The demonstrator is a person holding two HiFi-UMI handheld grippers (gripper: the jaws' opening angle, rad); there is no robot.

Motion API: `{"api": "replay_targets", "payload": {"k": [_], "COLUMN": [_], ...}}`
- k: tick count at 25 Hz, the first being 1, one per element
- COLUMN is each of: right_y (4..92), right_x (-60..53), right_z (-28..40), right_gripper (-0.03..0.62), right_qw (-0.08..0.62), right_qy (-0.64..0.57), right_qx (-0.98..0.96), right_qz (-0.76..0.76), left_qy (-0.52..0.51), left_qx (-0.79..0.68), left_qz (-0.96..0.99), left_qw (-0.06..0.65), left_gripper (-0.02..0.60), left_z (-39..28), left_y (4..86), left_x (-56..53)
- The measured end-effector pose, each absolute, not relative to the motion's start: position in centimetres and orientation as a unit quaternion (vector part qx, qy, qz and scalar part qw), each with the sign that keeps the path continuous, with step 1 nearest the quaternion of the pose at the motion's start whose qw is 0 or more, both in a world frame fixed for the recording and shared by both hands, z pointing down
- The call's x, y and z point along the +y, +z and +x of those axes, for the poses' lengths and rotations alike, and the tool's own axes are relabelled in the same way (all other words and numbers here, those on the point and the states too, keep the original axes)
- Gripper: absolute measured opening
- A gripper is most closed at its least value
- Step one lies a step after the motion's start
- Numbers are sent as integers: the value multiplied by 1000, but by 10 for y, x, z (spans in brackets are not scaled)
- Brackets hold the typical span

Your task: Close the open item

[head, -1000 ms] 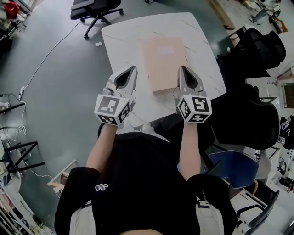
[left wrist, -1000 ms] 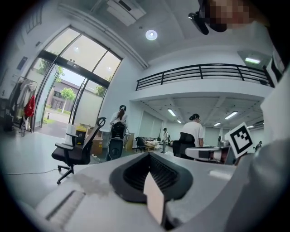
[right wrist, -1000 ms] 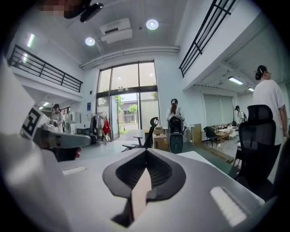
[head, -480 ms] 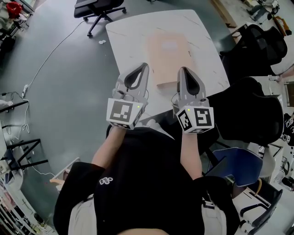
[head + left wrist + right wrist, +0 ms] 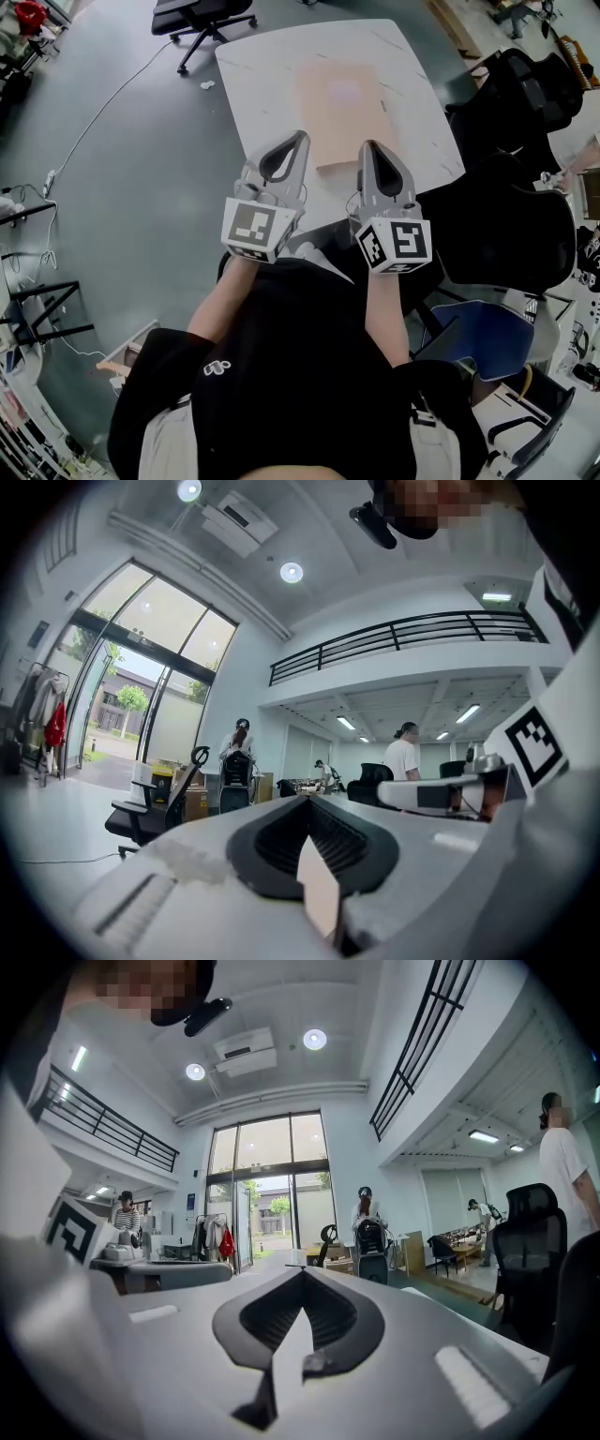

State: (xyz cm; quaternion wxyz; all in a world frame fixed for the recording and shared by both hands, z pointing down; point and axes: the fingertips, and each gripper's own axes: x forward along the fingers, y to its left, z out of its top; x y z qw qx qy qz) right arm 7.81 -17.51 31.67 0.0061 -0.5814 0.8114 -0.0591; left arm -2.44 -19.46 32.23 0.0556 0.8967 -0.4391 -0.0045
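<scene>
Nearest, the person (image 5: 300,375) in a black shirt stretches both forearms forward over the near edge of the white table (image 5: 253,84). The left gripper (image 5: 299,137) is held up at the left. In the left gripper view its jaws are pressed together, with nothing between them. The right gripper (image 5: 367,146) is level with it on the right, and its jaws are likewise closed and empty. Both gripper views look out into the room rather than down at the table.

Just beyond and between the two grippers, a tan folder (image 5: 342,112) lies flat on the table. Its cover is down and a pale label sits toward its far end. Black chairs (image 5: 506,220) stand to the right of the table. An office chair (image 5: 192,14) stands on the grey floor past the far left corner.
</scene>
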Motion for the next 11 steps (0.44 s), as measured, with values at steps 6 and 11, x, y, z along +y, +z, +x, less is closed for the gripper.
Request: {"api": "replay_targets", "payload": {"k": [6, 11], "right_y": [318, 316], "right_x": [-174, -176], "right_z": [78, 77], "right_gripper": [-11, -11], "right_qw": [6, 6], "right_qy": [-56, -55], "right_qx": [812, 814], "right_qz": [-581, -579], "left_qy": [-6, -5], "left_qx": [-432, -432], "left_qz": [901, 900], "left_qw": [50, 51], "left_gripper": [2, 2], "left_z": [-21, -21], "left_y": [321, 320], "left_x": [-193, -196]}}
